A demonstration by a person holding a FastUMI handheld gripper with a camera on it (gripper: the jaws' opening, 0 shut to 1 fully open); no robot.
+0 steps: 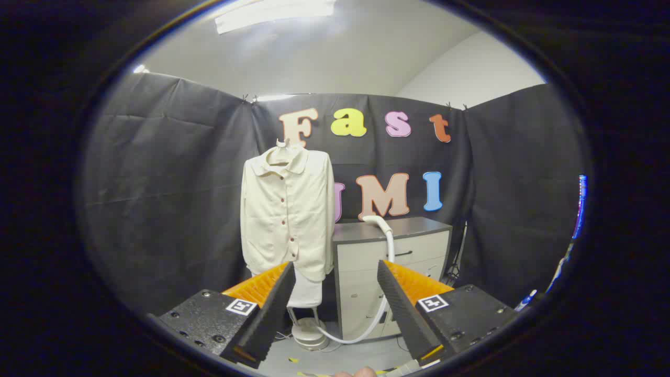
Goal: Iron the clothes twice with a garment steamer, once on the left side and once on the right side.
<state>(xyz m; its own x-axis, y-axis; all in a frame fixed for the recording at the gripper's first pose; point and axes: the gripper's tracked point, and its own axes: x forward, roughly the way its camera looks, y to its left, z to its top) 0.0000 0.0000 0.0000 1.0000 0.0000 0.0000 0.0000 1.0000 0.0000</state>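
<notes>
Steamer head [378, 222] sits on top of the grey cabinet [392, 246], with its white hose [388, 262] looping to the floor. Cream shirt [287, 212] hangs just left of it. Tongs [333, 272] spread wide, empty, both well beyond them.

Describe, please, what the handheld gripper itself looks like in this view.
The gripper has two wedge-shaped fingers with orange ribbed outer sides and dark serrated inner pads. Each sits on a black block with screws and a small square black-and-white marker.
</notes>
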